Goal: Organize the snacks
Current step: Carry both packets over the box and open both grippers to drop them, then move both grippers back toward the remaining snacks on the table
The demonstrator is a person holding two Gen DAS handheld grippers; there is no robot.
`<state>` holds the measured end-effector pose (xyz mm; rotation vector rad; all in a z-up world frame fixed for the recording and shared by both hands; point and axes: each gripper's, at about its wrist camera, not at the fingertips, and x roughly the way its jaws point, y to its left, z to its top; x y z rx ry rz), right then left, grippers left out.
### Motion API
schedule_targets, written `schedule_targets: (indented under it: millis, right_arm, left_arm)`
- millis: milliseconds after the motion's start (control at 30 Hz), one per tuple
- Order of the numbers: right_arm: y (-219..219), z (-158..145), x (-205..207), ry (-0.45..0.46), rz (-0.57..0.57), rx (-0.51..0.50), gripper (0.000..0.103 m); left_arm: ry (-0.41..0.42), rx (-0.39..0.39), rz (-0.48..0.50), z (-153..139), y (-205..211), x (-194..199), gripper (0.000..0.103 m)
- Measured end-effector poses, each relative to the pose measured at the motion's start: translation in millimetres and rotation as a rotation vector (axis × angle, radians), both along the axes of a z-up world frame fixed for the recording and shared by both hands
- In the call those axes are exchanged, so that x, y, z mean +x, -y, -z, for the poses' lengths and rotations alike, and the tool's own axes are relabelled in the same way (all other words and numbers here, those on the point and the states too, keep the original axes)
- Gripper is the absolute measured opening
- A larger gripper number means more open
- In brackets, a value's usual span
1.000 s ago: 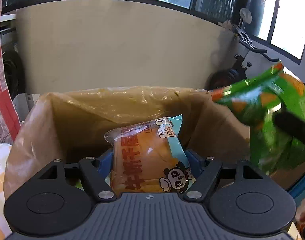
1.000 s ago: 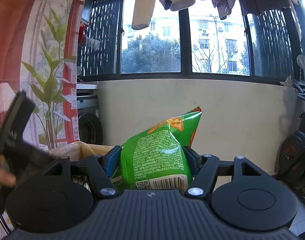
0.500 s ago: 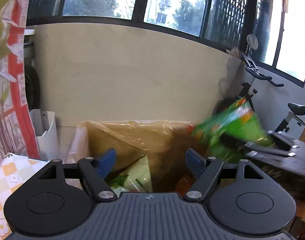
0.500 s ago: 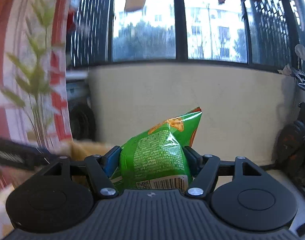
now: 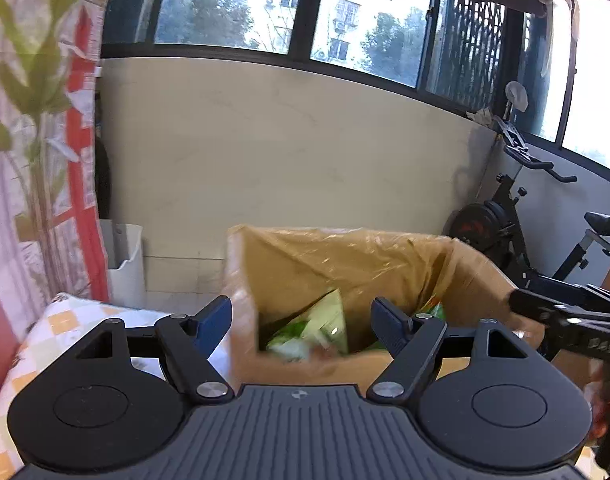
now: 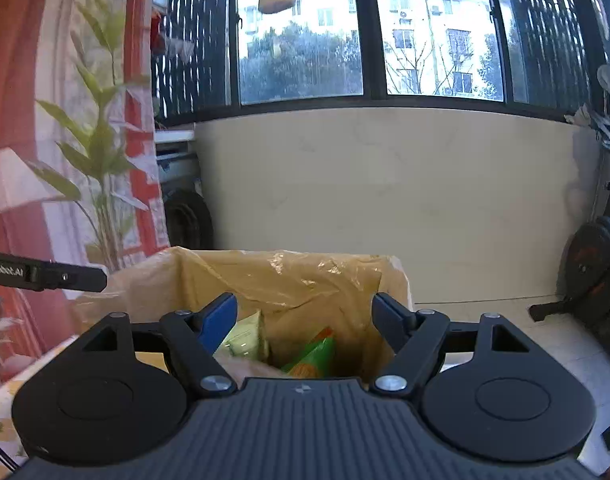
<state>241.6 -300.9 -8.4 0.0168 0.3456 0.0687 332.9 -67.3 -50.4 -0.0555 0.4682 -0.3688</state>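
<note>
A cardboard box [image 5: 297, 264] lined with clear plastic holds several snack packs. In the left wrist view my left gripper [image 5: 301, 316] stands open and empty, back from the box's near left corner. In the right wrist view my right gripper [image 6: 305, 314] hangs over the box [image 6: 289, 276], its jaws opening with nothing between them. Below it lies the green chip bag [image 6: 315, 356], beside a pale green pack [image 6: 247, 338]. That pale pack [image 5: 321, 320] also shows in the left wrist view. The right gripper's tool [image 5: 565, 316] pokes in from the right there.
A table with a checked orange-and-white cloth [image 5: 65, 320] lies under the left gripper. A white bin [image 5: 123, 260] stands by the low wall. An exercise bike [image 5: 521, 216] is at the right, a patterned curtain [image 6: 65, 140] at the left.
The left gripper let go of the orange snack pack and pulled back and left from the box. The right gripper let the green chip bag drop into the box and its jaws spread.
</note>
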Motion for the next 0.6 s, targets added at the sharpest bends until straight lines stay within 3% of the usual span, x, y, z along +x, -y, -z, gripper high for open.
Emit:
schedule_targets:
  millis: [167, 367, 600]
  right_arm:
    - [1, 13, -37, 0.0, -0.014, 0.036, 0.077]
    - [-2, 50, -74, -0.044, -0.015, 0.067, 0.077]
    - [-13, 111, -116, -0.201, -0.059, -0.012, 0.077]
  left_arm:
    - [0.019, 0.034, -0.06, 10, -35, -30, 0.079]
    - [0.03, 0.062, -0.109, 23, -77, -65, 0.078]
    - [0.018, 0.108, -0.127, 47, -103, -98, 0.078]
